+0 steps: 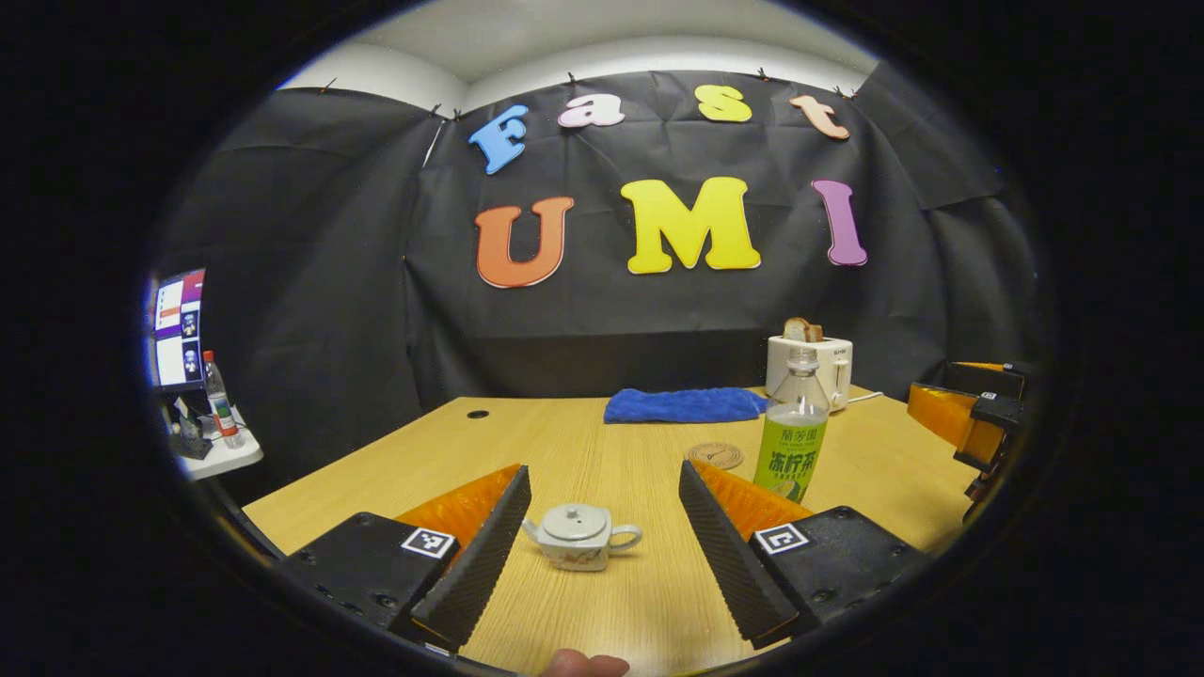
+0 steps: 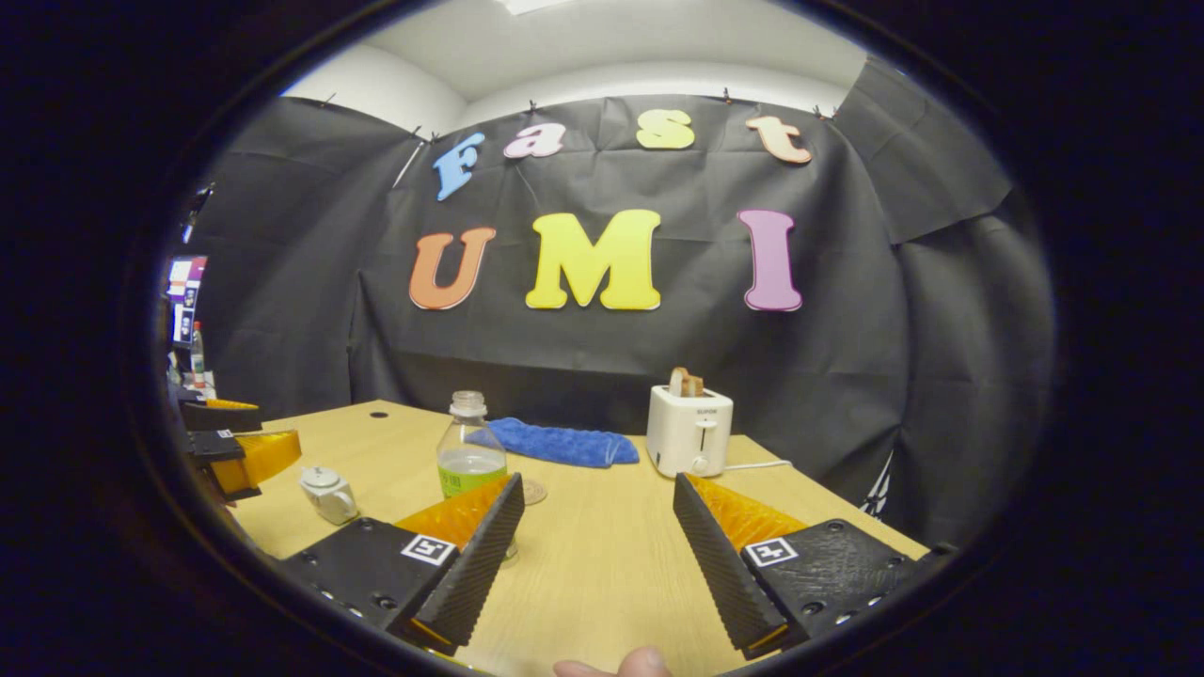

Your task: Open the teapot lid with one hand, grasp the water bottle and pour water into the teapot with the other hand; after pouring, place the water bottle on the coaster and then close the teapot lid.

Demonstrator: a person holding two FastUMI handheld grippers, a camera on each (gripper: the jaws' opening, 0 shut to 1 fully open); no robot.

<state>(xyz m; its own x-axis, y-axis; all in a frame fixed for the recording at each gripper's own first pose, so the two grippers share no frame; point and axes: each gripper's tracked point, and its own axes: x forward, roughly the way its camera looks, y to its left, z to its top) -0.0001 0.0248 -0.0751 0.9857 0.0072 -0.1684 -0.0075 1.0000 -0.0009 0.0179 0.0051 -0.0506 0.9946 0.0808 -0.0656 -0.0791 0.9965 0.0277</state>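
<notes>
Teapot (image 1: 578, 536): small, white, lid on; stands on the table (image 1: 602, 621) at lower centre of the left gripper view, between my left fingers but touching neither. In the right gripper view it sits at lower left (image 2: 328, 494), spout side away from the bottle.
Teapot lid (image 1: 575, 520): seated on the pot, knob up.
Water bottle (image 1: 793, 428): upright, uncapped, green label, part full; right of centre in the left gripper view, behind the tip of one left finger. In the right gripper view (image 2: 470, 447) it stands left of centre, its base hidden behind one of my right fingers.
Coaster (image 1: 715, 456): round, flat on the table, just left of the bottle; in the right gripper view a sliver of it (image 2: 534, 491) peeks out just right of the bottle.
Left gripper (image 1: 602, 512): my fingers spread wide apart, holding nothing, held low over the table. It also shows at the left edge of the right gripper view (image 2: 235, 451).
Right gripper (image 2: 597, 522): my fingers spread wide apart, holding nothing; bare table between them. It also shows at the right edge of the left gripper view (image 1: 974, 423).
Blue cloth (image 1: 685, 405): lying at the back of the table, centre.
Toaster (image 1: 811, 367): white, a slice of bread standing in it, behind the bottle at the table's back edge.
Monitor (image 1: 179, 329): at the far left, lit.
Thumb tip (image 1: 585, 664): bottom edge, centre.
</notes>
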